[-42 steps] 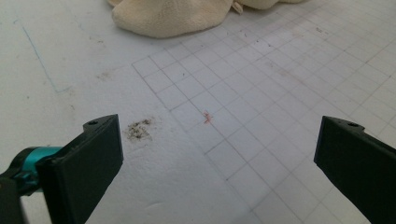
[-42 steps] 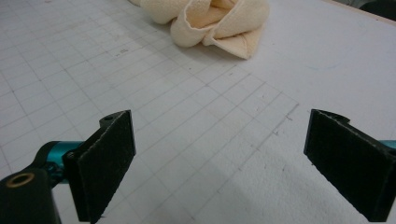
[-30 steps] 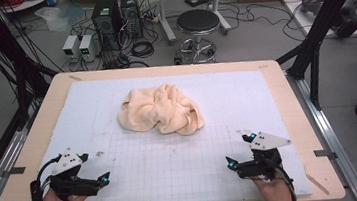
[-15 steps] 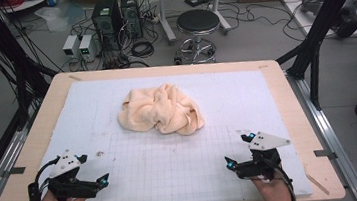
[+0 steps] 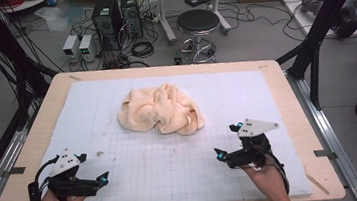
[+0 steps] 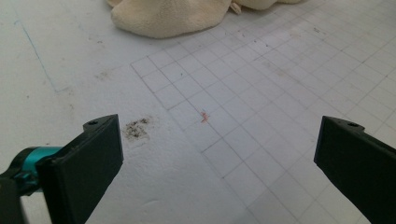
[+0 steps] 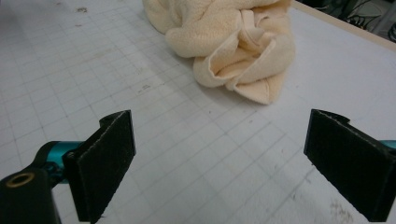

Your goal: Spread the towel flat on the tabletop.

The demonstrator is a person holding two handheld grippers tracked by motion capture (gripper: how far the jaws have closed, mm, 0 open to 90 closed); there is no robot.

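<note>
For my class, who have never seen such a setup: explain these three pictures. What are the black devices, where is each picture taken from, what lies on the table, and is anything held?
A person holds a hand-operated grasping tool in each hand: the left tool and the right tool. The high view looks down from above the person. The two other pictures come from cameras riding on each tool, looking out between its two black jaws. On the white gridded mat lies a crumpled cream towel, closer to the right tool. Both tools stand wide open, holding nothing and apart from the towel.
</note>
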